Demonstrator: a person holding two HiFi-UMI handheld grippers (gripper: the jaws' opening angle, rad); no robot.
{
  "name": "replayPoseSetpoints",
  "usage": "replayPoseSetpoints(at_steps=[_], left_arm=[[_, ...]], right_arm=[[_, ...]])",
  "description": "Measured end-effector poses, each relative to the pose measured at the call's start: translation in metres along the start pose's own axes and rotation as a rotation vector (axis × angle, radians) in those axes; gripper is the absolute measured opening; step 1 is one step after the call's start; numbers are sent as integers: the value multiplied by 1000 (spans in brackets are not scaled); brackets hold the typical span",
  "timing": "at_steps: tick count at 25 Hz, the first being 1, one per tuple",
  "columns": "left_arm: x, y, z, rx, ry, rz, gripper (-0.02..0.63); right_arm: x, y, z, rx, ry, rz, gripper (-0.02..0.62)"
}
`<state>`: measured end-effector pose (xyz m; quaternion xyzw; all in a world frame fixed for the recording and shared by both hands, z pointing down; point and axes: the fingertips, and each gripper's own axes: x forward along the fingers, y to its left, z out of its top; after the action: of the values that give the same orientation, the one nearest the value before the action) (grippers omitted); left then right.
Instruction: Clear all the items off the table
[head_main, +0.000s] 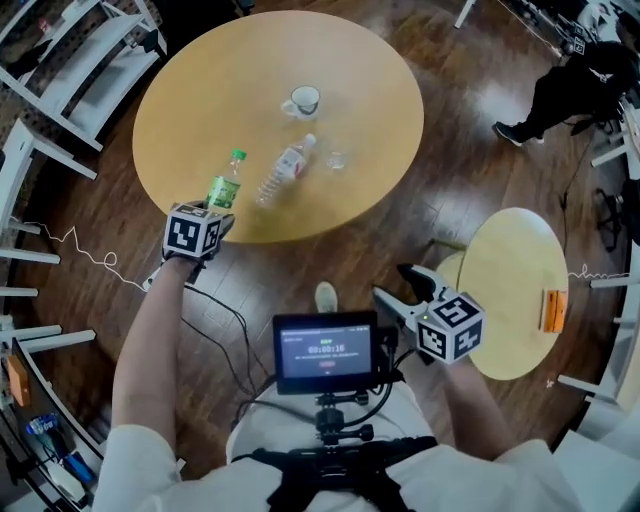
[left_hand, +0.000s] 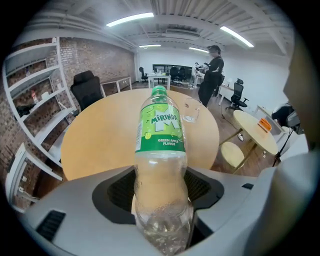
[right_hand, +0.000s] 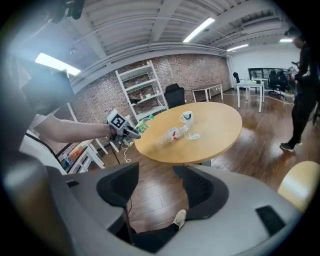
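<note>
My left gripper (head_main: 213, 214) is shut on the lower body of a green-labelled, green-capped plastic bottle (head_main: 226, 186) at the near left edge of the round wooden table (head_main: 200, 90). In the left gripper view this bottle (left_hand: 159, 135) stands upright between the jaws of the left gripper (left_hand: 162, 205). On the table are a white mug (head_main: 303, 101), a clear bottle (head_main: 285, 170) lying on its side and a small glass (head_main: 336, 159). My right gripper (head_main: 400, 288) is open and holds nothing, over the floor well short of the table (right_hand: 210, 140). The right gripper view shows bare floor between the jaws of the right gripper (right_hand: 160, 192).
A small round table (head_main: 505, 270) with an orange object (head_main: 552, 310) stands at the right, a stool (left_hand: 232, 152) beside it. White shelves (head_main: 60, 70) line the left. A person (head_main: 565, 85) stands at the far right. Cables (head_main: 215, 320) lie on the wood floor.
</note>
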<state>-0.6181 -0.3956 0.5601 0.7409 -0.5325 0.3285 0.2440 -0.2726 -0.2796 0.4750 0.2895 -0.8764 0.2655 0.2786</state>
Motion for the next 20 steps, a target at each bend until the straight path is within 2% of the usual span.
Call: replayPoseSetpoints(at_steps=[5,10,17,20], left_arm=[[69,19,38,61,47,-19,287],[122,19,50,63,100,-76,287],[157,14,48,86,192,-132,292],[160,17,48,125,220,-126,296]], right_arm=[[19,-35,26,4,27,3,285],[40,-61,36,18,69,8,285],[63,-79,48,21,96,23,285],[66,-80,48,25,105,30,285]])
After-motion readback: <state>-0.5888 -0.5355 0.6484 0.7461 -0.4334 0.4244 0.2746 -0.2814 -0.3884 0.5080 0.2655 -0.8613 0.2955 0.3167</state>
